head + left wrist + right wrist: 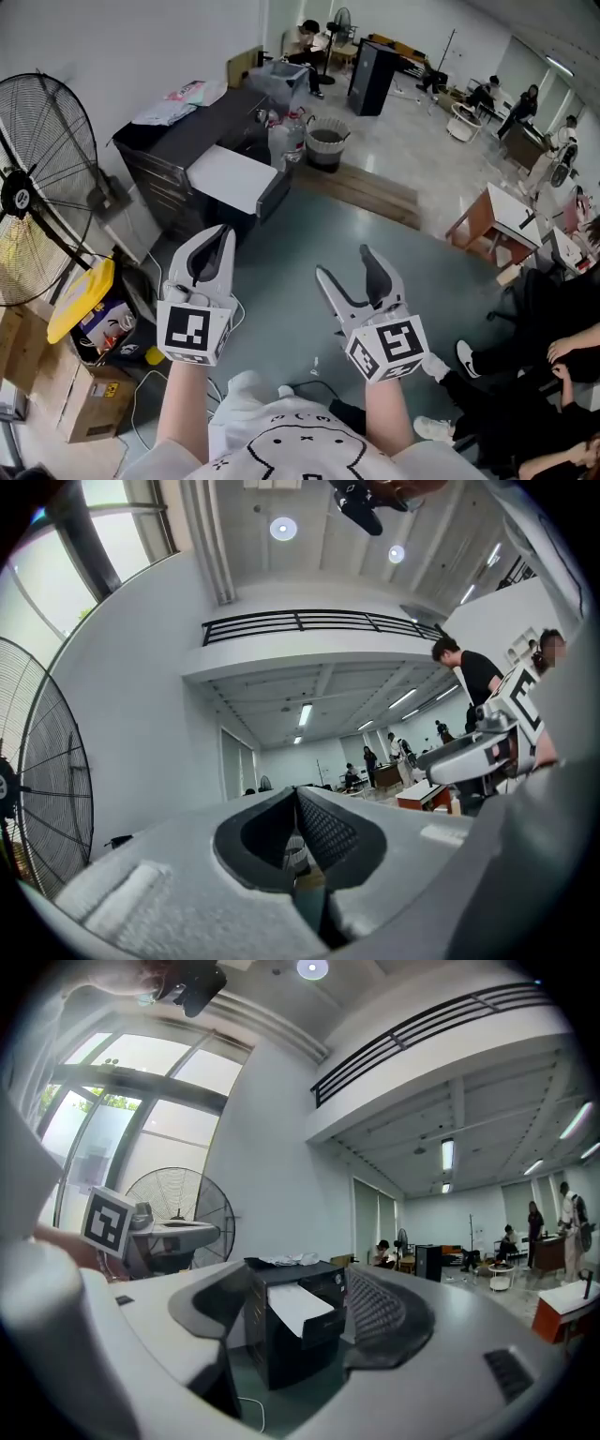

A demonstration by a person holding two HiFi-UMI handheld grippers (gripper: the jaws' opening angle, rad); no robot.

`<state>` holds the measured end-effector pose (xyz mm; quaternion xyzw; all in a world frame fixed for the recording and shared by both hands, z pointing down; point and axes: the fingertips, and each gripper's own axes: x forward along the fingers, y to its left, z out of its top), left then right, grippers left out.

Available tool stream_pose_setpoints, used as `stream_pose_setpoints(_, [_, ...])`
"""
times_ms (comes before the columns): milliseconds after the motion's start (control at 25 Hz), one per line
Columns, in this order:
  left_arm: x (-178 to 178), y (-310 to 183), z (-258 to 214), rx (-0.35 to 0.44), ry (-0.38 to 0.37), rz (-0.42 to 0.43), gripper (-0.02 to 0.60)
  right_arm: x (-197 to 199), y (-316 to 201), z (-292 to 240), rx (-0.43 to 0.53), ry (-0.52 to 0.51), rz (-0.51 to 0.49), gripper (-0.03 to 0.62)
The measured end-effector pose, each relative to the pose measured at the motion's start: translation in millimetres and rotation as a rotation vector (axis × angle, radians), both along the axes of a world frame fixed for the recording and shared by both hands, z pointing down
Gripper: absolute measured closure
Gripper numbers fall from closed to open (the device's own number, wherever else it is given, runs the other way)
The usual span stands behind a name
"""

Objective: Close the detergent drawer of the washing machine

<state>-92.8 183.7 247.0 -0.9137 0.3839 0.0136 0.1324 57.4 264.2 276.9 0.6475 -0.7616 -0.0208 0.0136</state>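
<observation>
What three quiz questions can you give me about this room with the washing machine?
1. True or false: the right gripper is holding something.
2. The drawer sticking out of the washing machine is: A white, B red, C green.
3. Which gripper has its jaws together?
Key: 1 false, its jaws stand apart and empty. 2 A. 3 the left gripper.
</observation>
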Motion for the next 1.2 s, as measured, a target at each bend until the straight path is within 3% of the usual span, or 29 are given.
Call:
stream_pose_setpoints(640, [22, -34, 5, -0.005, -0.035, -0.014, 0.563, 29, -37, 11, -0.011, -0.051, -0.006, 0.261])
stream_pose_setpoints(1200, [19, -145, 20, -0.033, -0.028, -0.009, 0.563, 32, -146, 34, -0.069, -0.049, -0.002, 0.261])
